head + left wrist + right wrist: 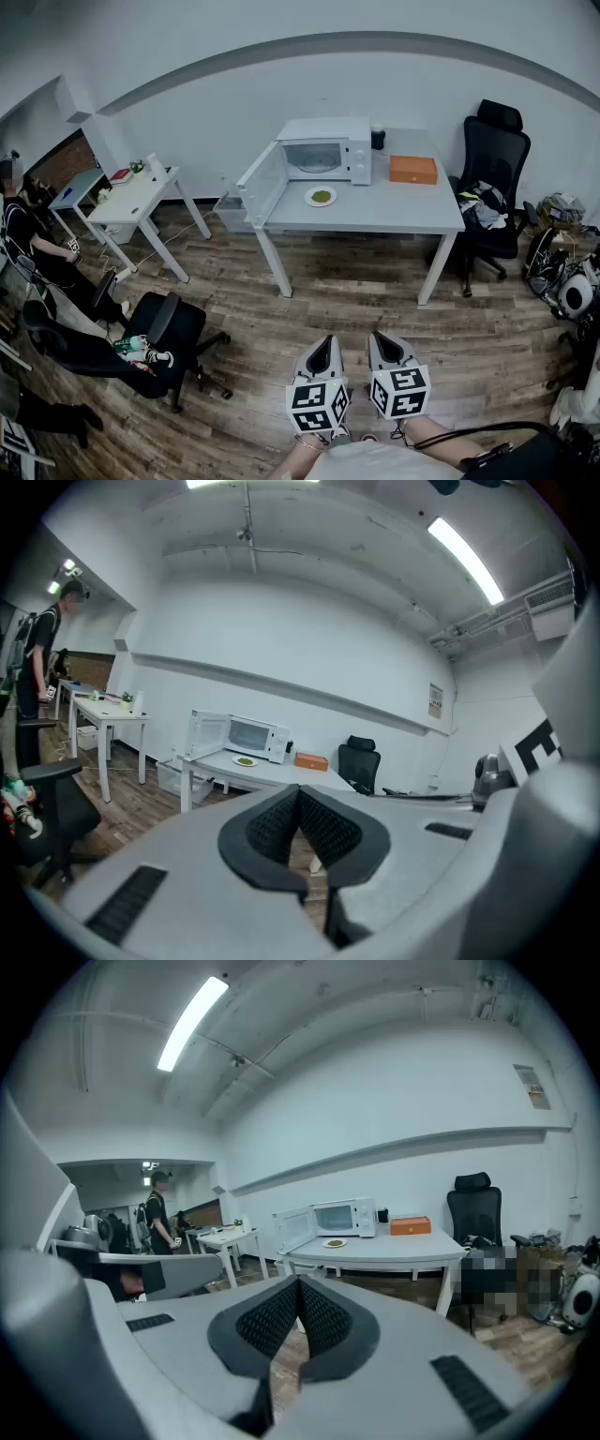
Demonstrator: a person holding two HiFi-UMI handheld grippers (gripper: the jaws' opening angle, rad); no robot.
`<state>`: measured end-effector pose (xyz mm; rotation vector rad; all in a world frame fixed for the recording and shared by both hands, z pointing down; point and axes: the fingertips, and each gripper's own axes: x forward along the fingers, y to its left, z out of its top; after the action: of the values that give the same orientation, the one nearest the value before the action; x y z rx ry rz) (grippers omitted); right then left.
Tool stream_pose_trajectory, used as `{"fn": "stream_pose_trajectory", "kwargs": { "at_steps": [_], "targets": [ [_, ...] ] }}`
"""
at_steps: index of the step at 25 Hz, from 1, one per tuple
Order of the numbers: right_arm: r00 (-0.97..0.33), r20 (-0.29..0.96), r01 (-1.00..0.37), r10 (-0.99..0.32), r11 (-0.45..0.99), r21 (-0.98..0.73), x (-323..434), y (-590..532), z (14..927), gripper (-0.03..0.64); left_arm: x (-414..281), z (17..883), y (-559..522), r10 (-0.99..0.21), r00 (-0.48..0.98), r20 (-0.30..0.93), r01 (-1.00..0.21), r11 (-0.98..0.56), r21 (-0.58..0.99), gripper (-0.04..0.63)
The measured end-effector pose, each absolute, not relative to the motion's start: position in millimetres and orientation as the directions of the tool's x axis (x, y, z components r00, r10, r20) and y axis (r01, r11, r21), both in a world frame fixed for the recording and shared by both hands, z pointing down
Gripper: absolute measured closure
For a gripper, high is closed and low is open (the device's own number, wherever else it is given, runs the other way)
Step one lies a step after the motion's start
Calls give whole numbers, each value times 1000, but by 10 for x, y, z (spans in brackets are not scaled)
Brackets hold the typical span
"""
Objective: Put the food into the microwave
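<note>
Both jaws pressed together, empty: left gripper [300,795] & right gripper [299,1284], well short of the desk [394,214]. Plate of food [321,196] sits just in front of the open microwave [330,150]. Prob. light, stiff, slick, breakable; I'd pinch the near rim, keep it level.

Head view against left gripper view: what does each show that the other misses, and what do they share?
Only the head view shows both grippers from above, the left gripper and right gripper side by side, well short of the table. Only the left gripper view shows its black ribbed pads meeting with nothing between them, and the long ceiling light. Both show the white table, the white microwave with its door open, the white plate of green food in front of it, and the flat orange box.
</note>
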<state>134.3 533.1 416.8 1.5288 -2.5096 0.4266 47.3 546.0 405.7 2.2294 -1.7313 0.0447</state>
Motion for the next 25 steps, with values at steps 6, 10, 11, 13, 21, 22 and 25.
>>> {"fn": "stream_pose_trajectory", "kwargs": {
  "at_steps": [6,10,11,13,21,22,25],
  "targets": [
    [-457,303,-889,-836,431,-154,1334,5266,4249,601,438,4129,5375,-938,264,225,-945,-206,254,594],
    [-457,311,-889,-833,428,-159,1290,5187,4284,601,394,4145,5277,-937,266,227,-945,-207,255,594],
    [-458,313,-889,-832,427,-167,1274,5163,4298,601,377,4152,5252,-937,266,227,-944,-206,256,594],
    [-454,314,-891,-834,416,-184,1246,5099,4320,600,329,4166,5192,-937,265,229,-945,-204,257,594],
    [-417,323,-908,-850,372,-195,1117,4716,4349,600,60,4203,4838,-931,276,239,-944,-216,248,594],
    [-414,323,-909,-851,368,-196,1087,4673,4355,600,21,4209,4793,-930,278,239,-944,-218,246,594],
    [-408,321,-912,-855,361,-196,997,4563,4370,600,-85,4234,4672,-928,284,242,-943,-225,245,594]
  ]
}}
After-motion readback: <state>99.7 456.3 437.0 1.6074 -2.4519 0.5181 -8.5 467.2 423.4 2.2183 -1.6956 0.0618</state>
